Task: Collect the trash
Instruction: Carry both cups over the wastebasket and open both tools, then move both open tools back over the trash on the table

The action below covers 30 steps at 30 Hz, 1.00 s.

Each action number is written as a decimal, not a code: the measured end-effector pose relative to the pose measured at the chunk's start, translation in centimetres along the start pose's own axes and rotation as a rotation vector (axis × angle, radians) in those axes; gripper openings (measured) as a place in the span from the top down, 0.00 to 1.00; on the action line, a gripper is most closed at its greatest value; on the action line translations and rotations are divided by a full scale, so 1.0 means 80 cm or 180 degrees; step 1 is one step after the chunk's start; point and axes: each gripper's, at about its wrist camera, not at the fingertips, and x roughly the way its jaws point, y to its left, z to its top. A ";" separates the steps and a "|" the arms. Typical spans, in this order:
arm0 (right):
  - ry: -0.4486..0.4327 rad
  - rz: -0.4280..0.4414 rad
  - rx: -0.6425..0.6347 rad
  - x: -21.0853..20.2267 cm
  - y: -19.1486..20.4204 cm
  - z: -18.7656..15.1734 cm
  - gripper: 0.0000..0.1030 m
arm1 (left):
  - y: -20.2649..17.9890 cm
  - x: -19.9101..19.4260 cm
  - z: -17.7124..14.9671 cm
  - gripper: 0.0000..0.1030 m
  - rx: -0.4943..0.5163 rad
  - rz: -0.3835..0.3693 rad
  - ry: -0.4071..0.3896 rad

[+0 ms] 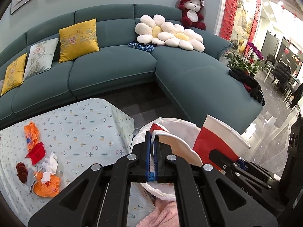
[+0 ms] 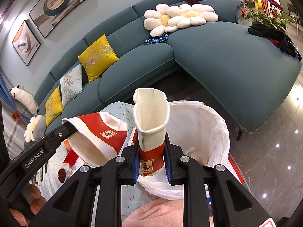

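Left gripper [image 1: 153, 147]: fingers [image 1: 147, 151] are clamped nearly together on the thin wall of a red-and-white paper cup [image 2: 98, 136], gripped at its rim; the cup is tipped on its side, mouth toward the cameras. Right gripper [image 2: 151, 160]: fingers [image 2: 135, 160] are narrowed on the red base of a second paper cup [image 2: 151, 124], which is squashed and held upright, crumpled white mouth on top. Both cups are held just beside each other, at the near rim of the trash bin [image 2: 214, 132]. The bin is lined with a white plastic bag and stands on the floor just off the right edge of the surface [image 1: 79, 128].

The surface is covered by a pale blue patterned cloth. Near its left edge, more trash is left lying: orange wrapper [image 1: 31, 135], red folded card [image 1: 37, 153], white crumpled tissue [image 1: 50, 163], second orange wrapper [image 1: 47, 186], dark reddish-brown lump [image 1: 21, 171]. All are well apart from the bin.

A pink fluffy fabric [image 2: 157, 213] is seen below the grippers, at the near edge. A teal sofa [image 1: 113, 70] is behind the surface, with yellow cushions, flower pillows and a red plush bear on it.
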 end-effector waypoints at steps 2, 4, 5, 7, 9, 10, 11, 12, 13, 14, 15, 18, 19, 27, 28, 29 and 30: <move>0.0004 -0.0009 -0.0002 0.002 -0.001 0.001 0.79 | 0.000 0.003 0.001 0.97 0.0001 -0.0009 0.0007; 0.0011 -0.0036 -0.0016 0.004 -0.001 0.002 0.78 | -0.002 0.007 0.003 0.97 0.0001 -0.0035 0.0019; 0.0020 -0.0050 -0.0023 0.006 -0.001 0.002 0.76 | -0.002 0.009 0.004 0.96 -0.0011 -0.0050 0.0024; 0.0017 -0.0084 -0.0028 0.009 -0.002 0.003 0.75 | -0.001 0.010 0.007 0.90 -0.0057 -0.0074 0.0008; 0.0012 -0.0109 -0.0037 0.010 -0.002 0.005 0.71 | 0.002 0.009 0.010 0.54 -0.0138 -0.0029 -0.0029; 0.0003 -0.0124 -0.0041 0.010 -0.001 0.005 0.68 | 0.003 0.006 0.011 0.52 -0.0168 -0.0008 -0.0099; -0.0004 -0.0125 -0.0043 0.010 -0.002 0.006 0.66 | 0.001 0.005 0.012 0.52 -0.0166 0.0003 -0.0125; -0.0007 -0.0122 -0.0043 0.010 -0.002 0.006 0.65 | 0.001 0.005 0.013 0.52 -0.0148 -0.0004 -0.0122; -0.0007 -0.0124 -0.0041 0.010 -0.002 0.006 0.65 | 0.000 0.006 0.014 0.52 -0.0129 -0.0004 -0.0112; -0.0005 -0.0122 -0.0038 0.011 -0.002 0.007 0.65 | 0.000 0.005 0.014 0.52 -0.0124 0.0004 -0.0114; -0.0004 -0.0117 -0.0038 0.011 -0.002 0.006 0.65 | 0.001 0.005 0.013 0.52 -0.0127 0.0010 -0.0118; -0.0006 -0.0122 -0.0056 0.009 -0.001 0.004 0.65 | 0.006 0.004 0.012 0.52 -0.0171 0.0002 -0.0104; -0.0008 -0.0125 -0.0063 0.009 0.000 0.004 0.64 | 0.007 0.004 0.012 0.52 -0.0175 0.0010 -0.0101; -0.0001 -0.0088 -0.0133 0.006 0.015 0.002 0.64 | 0.022 -0.007 0.006 0.52 -0.0240 0.0056 -0.0092; -0.0001 -0.0083 -0.0146 0.006 0.018 0.001 0.64 | 0.024 -0.009 0.006 0.52 -0.0251 0.0061 -0.0099; -0.0001 -0.0075 -0.0163 0.005 0.022 0.000 0.64 | 0.028 -0.012 0.006 0.52 -0.0265 0.0072 -0.0109; 0.0002 -0.0066 -0.0183 0.005 0.027 0.000 0.64 | 0.031 -0.014 0.006 0.52 -0.0276 0.0076 -0.0115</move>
